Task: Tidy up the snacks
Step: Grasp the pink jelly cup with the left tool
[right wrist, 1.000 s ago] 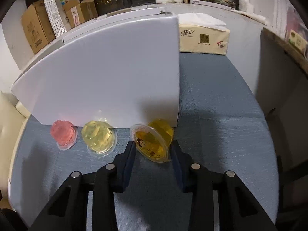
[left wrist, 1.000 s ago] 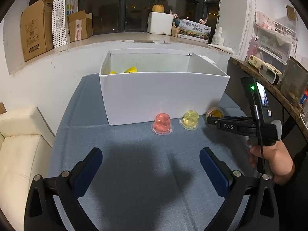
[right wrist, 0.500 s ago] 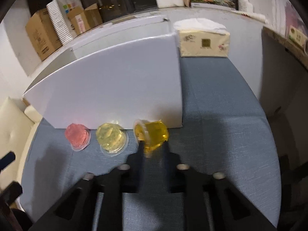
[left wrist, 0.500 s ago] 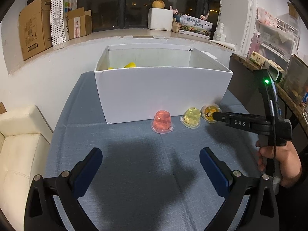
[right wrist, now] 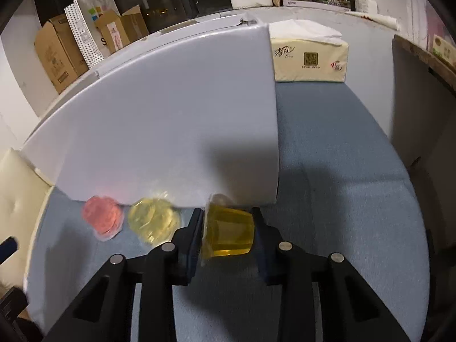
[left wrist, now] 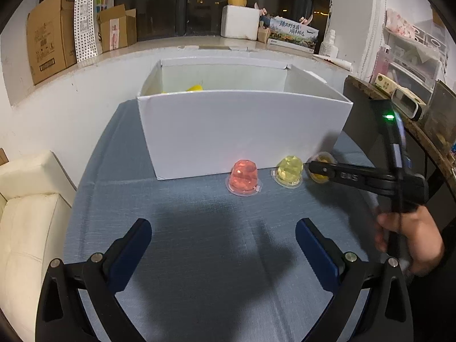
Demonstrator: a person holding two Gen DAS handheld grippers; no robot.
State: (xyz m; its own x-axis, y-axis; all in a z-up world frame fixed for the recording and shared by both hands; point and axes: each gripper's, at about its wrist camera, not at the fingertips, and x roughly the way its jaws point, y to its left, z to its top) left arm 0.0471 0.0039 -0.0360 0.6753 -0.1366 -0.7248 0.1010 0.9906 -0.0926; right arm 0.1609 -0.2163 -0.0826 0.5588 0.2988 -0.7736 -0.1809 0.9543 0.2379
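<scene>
three jelly cups are sitting along the table's far edge against the tall white cardboard box [left wrist: 242, 131]: pink dome-shaped jelly cup [left wrist: 244, 177], pale yellow jelly cup [left wrist: 288, 170], amber jelly cup [right wrist: 228, 232]. right gripper [right wrist: 228, 233], having just closed, is clamping the amber cup, tipped sideways, box opening lying above and beyond. left gripper [left wrist: 222, 245] is hanging wide open, empty.

A white cardboard box [left wrist: 242, 131] stands on a blue-grey woven tabletop [left wrist: 199, 256], with a pink jelly cup [left wrist: 243, 176], a pale yellow jelly cup [left wrist: 289, 169] and an amber jelly cup [right wrist: 228, 232] before it. The left hand-held gripper [left wrist: 223, 245] is black with dark blue pads. Behind: a cream tissue pack [right wrist: 309, 57], brown cartons [left wrist: 48, 45] (one beside a white bag [left wrist: 85, 40] dotted black) and a cream sofa [left wrist: 25, 222].
</scene>
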